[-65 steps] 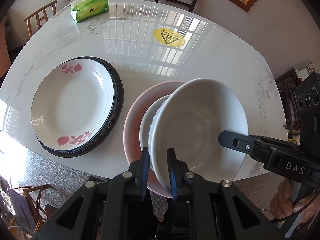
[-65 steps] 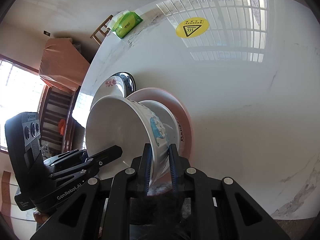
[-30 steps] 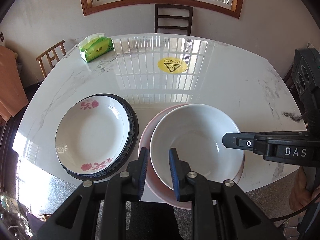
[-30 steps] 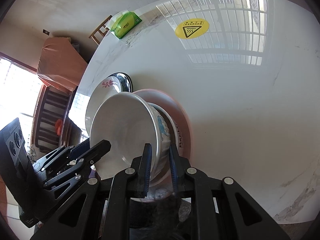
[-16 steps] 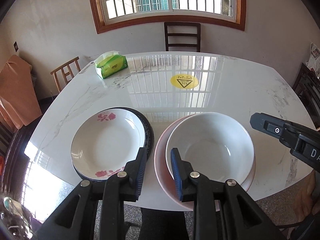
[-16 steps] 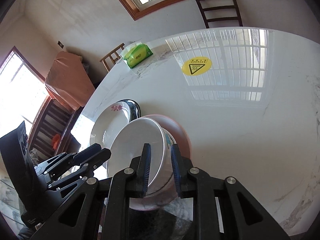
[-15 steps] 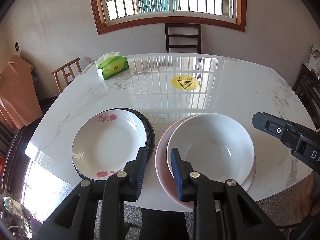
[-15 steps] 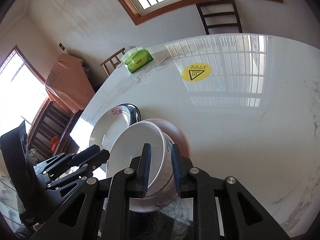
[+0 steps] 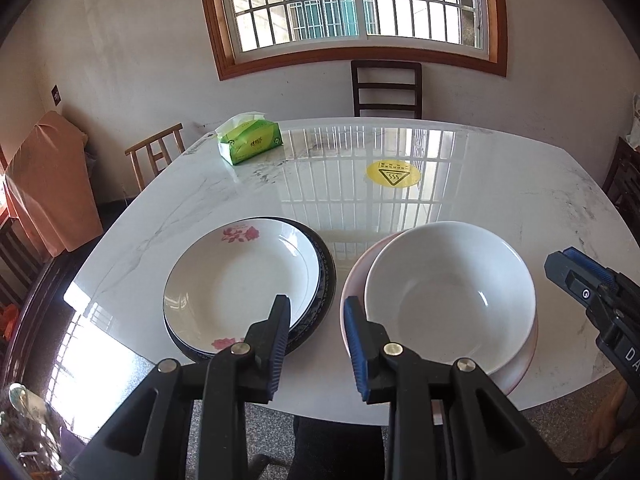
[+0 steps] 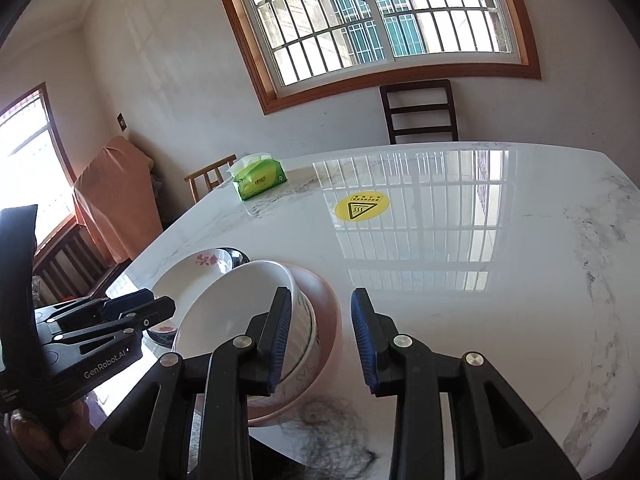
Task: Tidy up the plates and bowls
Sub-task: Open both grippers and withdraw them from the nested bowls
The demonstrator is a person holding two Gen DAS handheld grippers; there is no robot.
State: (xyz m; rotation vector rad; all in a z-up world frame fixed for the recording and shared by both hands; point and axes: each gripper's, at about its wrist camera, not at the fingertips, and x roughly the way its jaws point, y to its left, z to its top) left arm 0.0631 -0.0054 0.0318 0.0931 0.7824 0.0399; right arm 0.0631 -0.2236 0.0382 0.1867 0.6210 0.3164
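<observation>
- Across the middle of the room, the white marble table (image 9: 460,200) takes up most of the space, its glossy top mirroring the barred window (image 9: 352,4) on the far wall.
- Behind the far edge stands a dark wooden chair (image 9: 386,90); a lighter wooden chair (image 9: 156,156) sits off the left corner.
- On the near left of the table lies a white floral plate (image 9: 240,284), resting on a dark-rimmed plate (image 9: 328,276) that shows only as a ring around it.
- Just beside that stack, to the right, a pink plate (image 9: 352,280) carries the white bowl (image 9: 448,296) — from the right wrist view the bowl (image 10: 240,300) seems to sit in another bowl below it, though that one is mostly hidden.
- The left gripper (image 9: 316,332) hangs above the near table edge between the two stacks, jaws apart, holding nothing.
- The right gripper (image 10: 320,332) hovers by the bowl's right side, jaws likewise spread and empty — its left finger overlaps the bowl's rim in view.
- A green tissue pack (image 9: 250,142) sits at the far left corner.
- A yellow warning sticker (image 9: 393,174) lies flat past the table's centre.
</observation>
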